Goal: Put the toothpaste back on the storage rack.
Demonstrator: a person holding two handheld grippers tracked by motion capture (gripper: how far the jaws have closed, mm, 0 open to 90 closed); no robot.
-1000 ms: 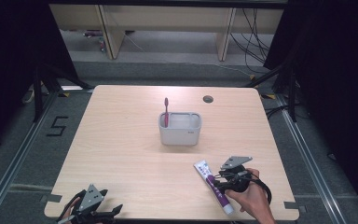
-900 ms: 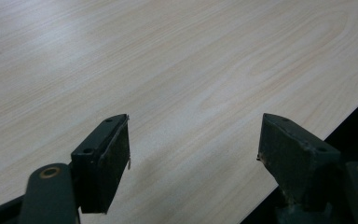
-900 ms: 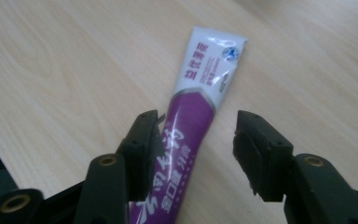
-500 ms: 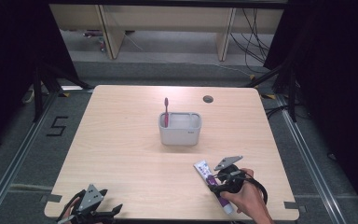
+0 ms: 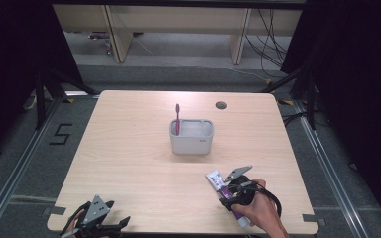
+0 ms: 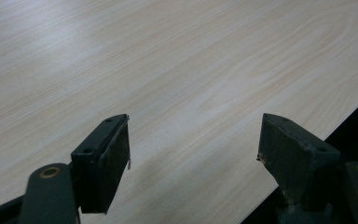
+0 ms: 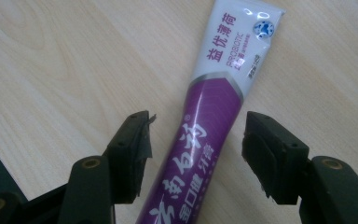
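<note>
A white and purple toothpaste tube lies flat on the wooden table near its front right. My right gripper hangs over the tube's middle. Its jaws have just been opening and now stand open, one on each side of the tube, with a gap between each pad and it. A hand holds this gripper from below. My left gripper rests at the table's front left edge, open, with bare wood between its jaws.
A grey rectangular holder stands at the table's middle with a pink toothbrush upright in its left end. A round cable hole sits at the back right. Dark floor and shelving surround the table.
The right gripper has slid a little toward the near edge along the tube. The left gripper has stayed put.
</note>
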